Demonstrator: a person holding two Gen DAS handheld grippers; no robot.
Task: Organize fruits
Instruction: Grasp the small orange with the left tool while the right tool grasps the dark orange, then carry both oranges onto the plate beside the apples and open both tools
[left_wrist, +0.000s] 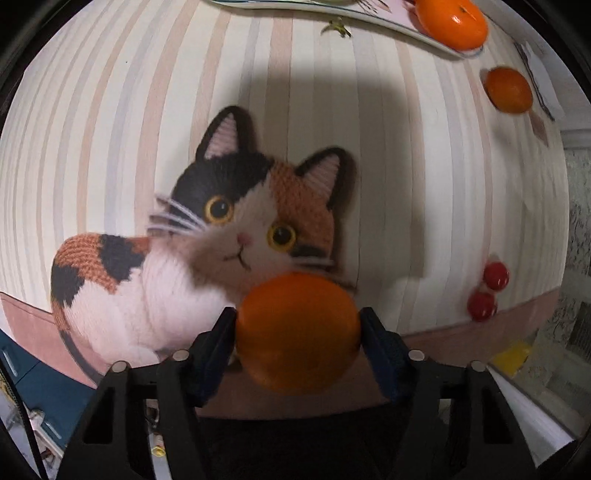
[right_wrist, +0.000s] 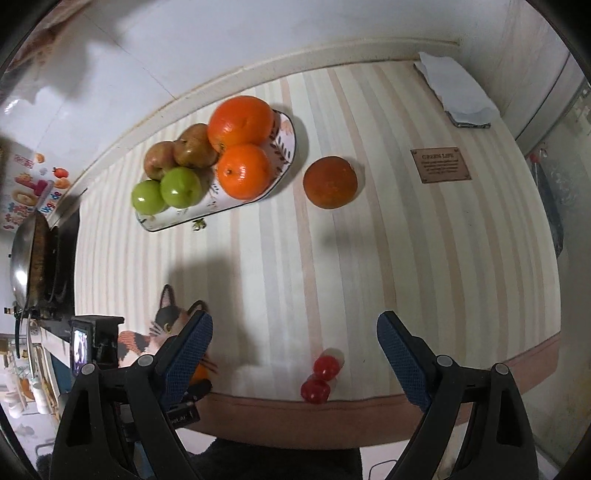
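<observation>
An orange (left_wrist: 298, 332) is sitting between the pads of the left gripper (left_wrist: 298, 343), which are pressing on both its sides, low over the cat picture (left_wrist: 207, 236) near the striped mat's (right_wrist: 406, 258) front edge. The right gripper (right_wrist: 295, 354) is hanging with jaws wide apart and nothing between them, above two small red fruits (right_wrist: 320, 378). Farther back, a plate (right_wrist: 286, 138) is carrying two oranges (right_wrist: 242, 147), green apples (right_wrist: 168, 192) and brownish apples (right_wrist: 181, 151). A darker orange (right_wrist: 330, 181) is lying just beside the plate.

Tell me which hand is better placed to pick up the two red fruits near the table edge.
Right: the red fruits lie between its open fingers. The left gripper already clamps an orange.
</observation>
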